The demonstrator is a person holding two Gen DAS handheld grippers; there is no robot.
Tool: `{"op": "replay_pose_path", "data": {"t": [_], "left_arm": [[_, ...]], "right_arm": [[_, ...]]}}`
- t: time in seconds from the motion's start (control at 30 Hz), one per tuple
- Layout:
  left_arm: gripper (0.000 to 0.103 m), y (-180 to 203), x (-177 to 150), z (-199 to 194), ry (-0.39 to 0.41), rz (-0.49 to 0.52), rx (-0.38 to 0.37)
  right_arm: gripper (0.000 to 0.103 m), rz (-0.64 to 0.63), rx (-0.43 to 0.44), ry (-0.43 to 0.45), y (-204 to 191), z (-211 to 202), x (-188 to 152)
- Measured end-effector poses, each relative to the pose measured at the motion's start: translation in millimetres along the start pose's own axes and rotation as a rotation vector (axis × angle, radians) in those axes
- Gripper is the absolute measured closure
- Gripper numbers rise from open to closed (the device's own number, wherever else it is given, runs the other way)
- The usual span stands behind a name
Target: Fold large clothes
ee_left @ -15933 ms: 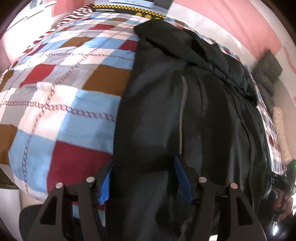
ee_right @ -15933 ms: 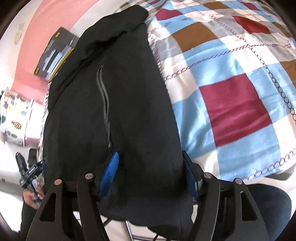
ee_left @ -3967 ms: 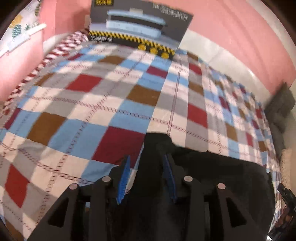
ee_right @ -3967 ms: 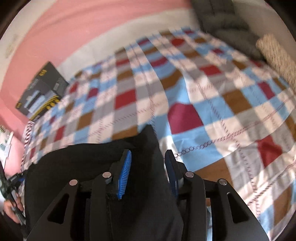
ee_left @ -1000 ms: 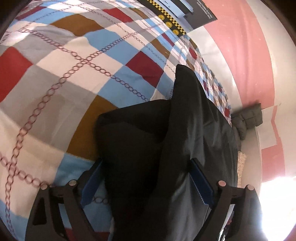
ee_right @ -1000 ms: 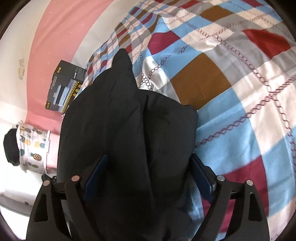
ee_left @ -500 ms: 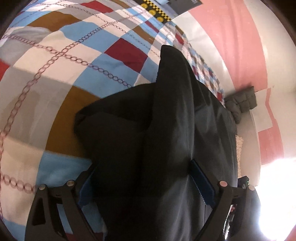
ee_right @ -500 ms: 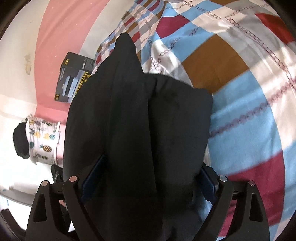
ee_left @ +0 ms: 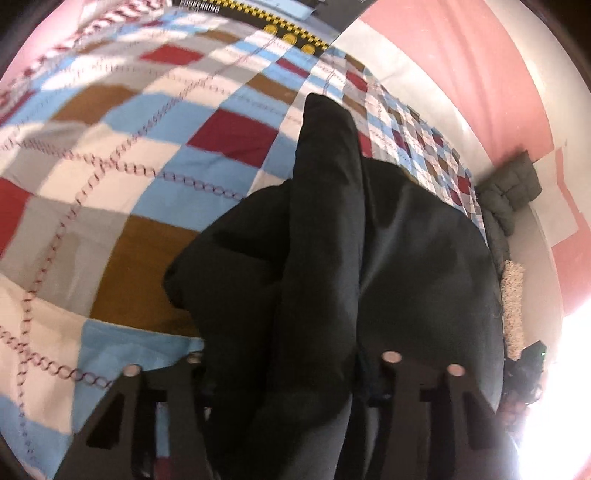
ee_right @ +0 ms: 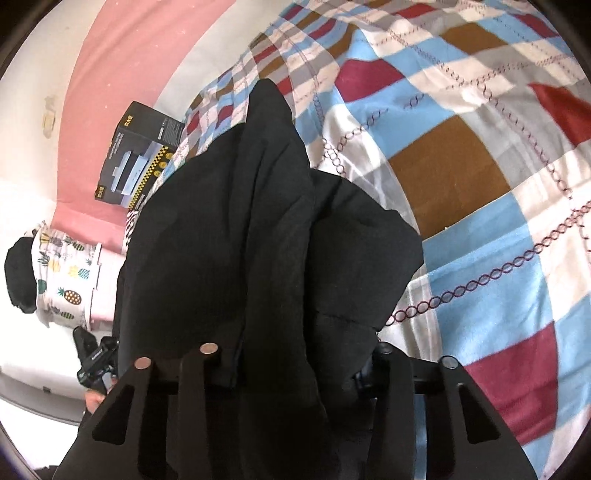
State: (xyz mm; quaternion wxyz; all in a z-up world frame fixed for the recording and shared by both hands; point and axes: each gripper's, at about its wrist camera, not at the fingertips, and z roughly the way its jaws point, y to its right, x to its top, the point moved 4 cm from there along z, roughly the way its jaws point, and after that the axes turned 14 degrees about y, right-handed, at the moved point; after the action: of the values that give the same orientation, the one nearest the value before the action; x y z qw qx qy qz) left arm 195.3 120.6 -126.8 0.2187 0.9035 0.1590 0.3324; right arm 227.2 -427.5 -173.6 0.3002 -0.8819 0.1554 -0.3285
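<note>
A large black jacket (ee_left: pixel 332 258) lies folded on a checked bedspread (ee_left: pixel 155 140) and bulges up between both pairs of fingers. My left gripper (ee_left: pixel 291 373) has its jaws spread wide around a thick bunch of the jacket's near edge; cloth hides the fingertips. My right gripper (ee_right: pixel 291 369) stands the same way around the jacket (ee_right: pixel 266 240) at its other near corner, jaws wide, pads hidden by cloth. A ridge of fabric runs away from each gripper toward the far side of the bed.
A black printed box (ee_right: pixel 140 166) leans on the pink wall at the bed's far end, also in the left wrist view (ee_left: pixel 280 22). Grey cushions (ee_left: pixel 513 192) lie at the bed's other end. Pineapple-print fabric (ee_right: pixel 62 273) hangs left in the right wrist view.
Both grippers have pushed further into the folded jacket; the blue pads that showed half a second ago are now covered by cloth. The jacket bunch fills more of each view.
</note>
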Motion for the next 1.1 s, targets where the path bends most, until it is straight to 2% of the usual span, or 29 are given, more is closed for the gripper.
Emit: {"op": "replay_pose_path", "data": {"t": [0.07, 0.17, 0.4, 0.6, 0.83, 1.1], "left_arm": [[0.063, 6.3, 4.2, -12.8, 0.023, 0.01, 0.005], [0.066, 18.5, 11.3, -36.2, 0.067, 0.024, -0.021], [0.069, 46.0, 30.4, -73.7, 0.133, 0.043, -0.077], [0.069, 48.7, 43.4, -93.5, 0.169, 0.043, -0.104], [0.069, 46.6, 64.8, -98.3, 0.196, 0.044, -0.097], [0.069, 35.9, 112.0, -94.5, 0.238, 0.047, -0.076]], "right_arm": [[0.066, -0.008, 0.002, 0.02, -7.1, -9.8, 3.7], [0.067, -0.029, 0.021, 0.054, -21.7, -27.8, 10.4], [0.069, -0.078, 0.054, 0.115, -58.0, -57.2, 21.5], [0.068, -0.086, 0.082, 0.131, -72.2, -67.5, 28.7], [0.069, -0.112, 0.104, 0.135, -96.4, -58.1, 37.6], [0.068, -0.137, 0.137, 0.129, -132.8, -20.9, 60.2]]}}
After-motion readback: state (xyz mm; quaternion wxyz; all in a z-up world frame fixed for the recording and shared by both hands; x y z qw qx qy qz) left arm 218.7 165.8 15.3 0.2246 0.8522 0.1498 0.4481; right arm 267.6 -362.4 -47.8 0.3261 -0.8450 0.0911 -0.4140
